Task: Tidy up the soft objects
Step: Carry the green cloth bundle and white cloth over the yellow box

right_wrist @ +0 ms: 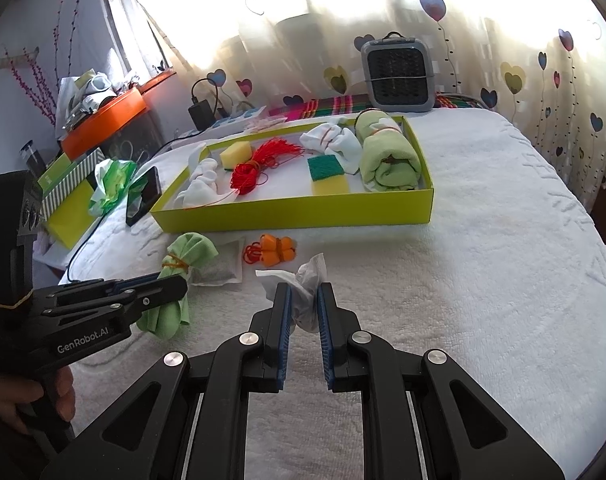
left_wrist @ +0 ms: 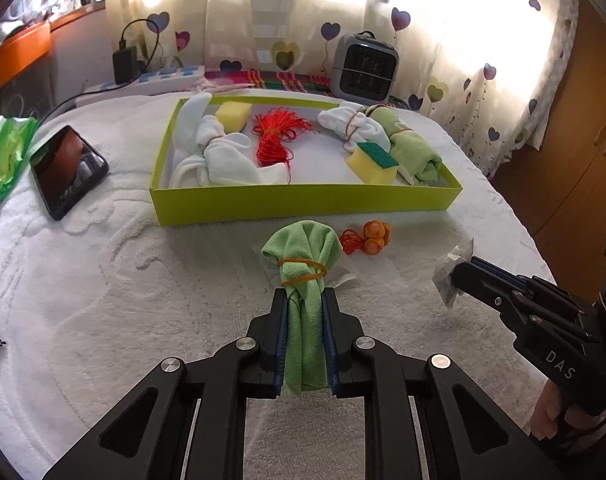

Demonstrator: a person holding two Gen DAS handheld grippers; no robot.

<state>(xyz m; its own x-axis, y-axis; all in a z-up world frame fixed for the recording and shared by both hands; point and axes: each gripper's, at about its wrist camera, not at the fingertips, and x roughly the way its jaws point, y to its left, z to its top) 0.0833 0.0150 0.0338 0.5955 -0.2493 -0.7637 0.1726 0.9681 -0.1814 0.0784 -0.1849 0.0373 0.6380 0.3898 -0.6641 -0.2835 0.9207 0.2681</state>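
Green microfibre cloth bundle [left_wrist: 301, 264], bound by an orange rubber band, is clamped between the blue pads of the left gripper [left_wrist: 305, 300]; its lower tail hangs between the fingers, and its head is seen just above the white towelling surface [left_wrist: 103, 300]. Crumpled white plastic wrapper [right_wrist: 305, 292] is pinched in the closed right gripper [right_wrist: 305, 294], held to the right of the cloth bundle. Between the two, nearer the tray, a cluster of orange foam earplugs with a coiled red cord [left_wrist: 369, 238] is noted lying on the towelling, and a flat grey-filled sachet [right_wrist: 219, 268] is seen beside the cloth. Farther off, a shallow lime-green cardboard tray [left_wrist: 303, 200] is recorded holding white tied socks [left_wrist: 223, 152], a red thread skein [left_wrist: 275, 138], yellow sponges [left_wrist: 373, 162], and a rolled green towel [left_wrist: 413, 150]. A black smartphone [left_wrist: 69, 170] is seen left of the tray.
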